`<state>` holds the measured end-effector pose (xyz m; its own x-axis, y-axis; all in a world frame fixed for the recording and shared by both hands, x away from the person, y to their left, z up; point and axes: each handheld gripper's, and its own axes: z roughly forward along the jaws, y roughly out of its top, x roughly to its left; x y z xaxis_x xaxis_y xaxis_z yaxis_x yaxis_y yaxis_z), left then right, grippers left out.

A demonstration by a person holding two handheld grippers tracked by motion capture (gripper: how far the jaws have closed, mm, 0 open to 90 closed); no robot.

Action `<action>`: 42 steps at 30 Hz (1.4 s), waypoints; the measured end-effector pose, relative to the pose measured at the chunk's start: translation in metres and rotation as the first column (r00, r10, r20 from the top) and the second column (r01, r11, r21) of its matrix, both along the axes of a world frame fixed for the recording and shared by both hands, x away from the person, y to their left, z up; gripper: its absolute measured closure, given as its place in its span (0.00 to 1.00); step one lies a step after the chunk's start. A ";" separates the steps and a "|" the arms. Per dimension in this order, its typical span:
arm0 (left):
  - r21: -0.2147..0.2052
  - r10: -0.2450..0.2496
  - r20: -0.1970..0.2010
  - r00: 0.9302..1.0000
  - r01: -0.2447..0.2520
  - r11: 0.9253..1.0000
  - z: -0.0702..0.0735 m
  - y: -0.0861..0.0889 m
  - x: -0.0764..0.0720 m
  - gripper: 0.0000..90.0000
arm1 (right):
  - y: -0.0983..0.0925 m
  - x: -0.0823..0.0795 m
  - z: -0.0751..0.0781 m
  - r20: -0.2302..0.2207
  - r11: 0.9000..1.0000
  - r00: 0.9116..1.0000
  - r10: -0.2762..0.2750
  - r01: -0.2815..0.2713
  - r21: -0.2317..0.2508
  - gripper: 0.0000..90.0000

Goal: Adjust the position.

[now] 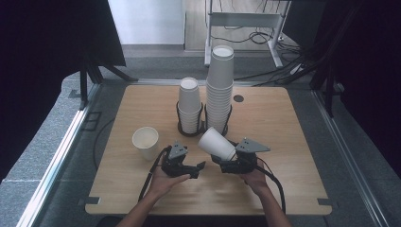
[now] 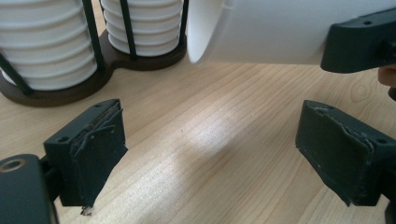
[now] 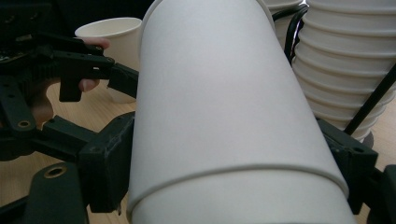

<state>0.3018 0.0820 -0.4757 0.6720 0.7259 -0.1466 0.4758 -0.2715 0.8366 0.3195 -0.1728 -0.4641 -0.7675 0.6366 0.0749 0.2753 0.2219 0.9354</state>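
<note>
My right gripper [image 1: 226, 162] is shut on a white paper cup [image 1: 216, 143], held on its side above the table with its closed bottom toward the stacks. In the right gripper view that cup [image 3: 224, 121] sits squeezed between the two black jaws. My left gripper [image 1: 196, 169] is open just left of it, low over the wood. Its jaws stand wide apart in the left gripper view, with the held cup [image 2: 261, 32] above and beyond them. A single upright paper cup [image 1: 145, 142] stands on the table to the left.
Two stacks of white cups stand in a dark wire holder [image 1: 182, 127] at the table's middle: a short stack [image 1: 189, 105] on the left, a tall one [image 1: 220, 87] on the right. A small dark hole [image 1: 238, 98] marks the tabletop. Cables trail toward the front edge.
</note>
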 end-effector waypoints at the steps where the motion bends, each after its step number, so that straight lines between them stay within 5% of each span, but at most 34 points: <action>1: -0.005 -0.002 -0.009 1.000 0.002 1.000 -0.001 0.000 0.000 0.10 | 0.000 -0.001 -0.001 0.004 1.000 1.000 -0.001 0.001 0.005 0.21; 12: -0.055 0.025 -0.104 0.994 -0.031 0.998 -0.011 0.005 0.007 0.11 | -0.004 -0.010 -0.008 0.071 0.996 0.997 -0.027 0.022 0.083 0.21; 16: -0.102 0.016 -0.147 0.989 -0.031 0.994 -0.013 0.006 0.008 0.11 | -0.004 -0.013 -0.011 0.082 0.996 0.996 -0.032 0.024 0.090 0.21; 21: -0.178 -0.003 -0.209 0.978 -0.035 0.983 -0.018 0.007 0.010 0.11 | -0.004 -0.017 -0.014 0.102 0.995 0.995 -0.024 0.014 0.098 0.21; 28: -0.271 -0.019 -0.239 0.971 -0.048 0.961 -0.017 0.013 0.013 0.11 | -0.003 -0.020 -0.016 0.117 0.995 0.993 -0.021 0.009 0.098 0.21; 32: -0.363 -0.061 -0.245 0.968 -0.034 0.931 -0.013 0.017 0.013 0.11 | -0.001 -0.020 -0.018 0.121 0.995 0.992 -0.019 0.008 0.095 0.21; 35: -0.452 -0.120 -0.264 0.957 -0.013 0.892 -0.013 0.017 0.015 0.10 | 0.001 -0.022 -0.018 0.127 0.995 0.992 -0.017 0.004 0.099 0.21; 42: -0.582 -0.200 -0.293 0.935 -0.009 0.813 -0.011 0.012 0.021 0.06 | 0.006 -0.024 -0.022 0.141 0.995 0.990 -0.021 0.007 0.098 0.21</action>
<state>0.3226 0.0936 -0.4870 0.5700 0.3756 -0.7308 0.7441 0.1414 0.6530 0.2958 -0.1671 -0.4858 -0.7659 0.6423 0.0276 0.1405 0.1253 0.9821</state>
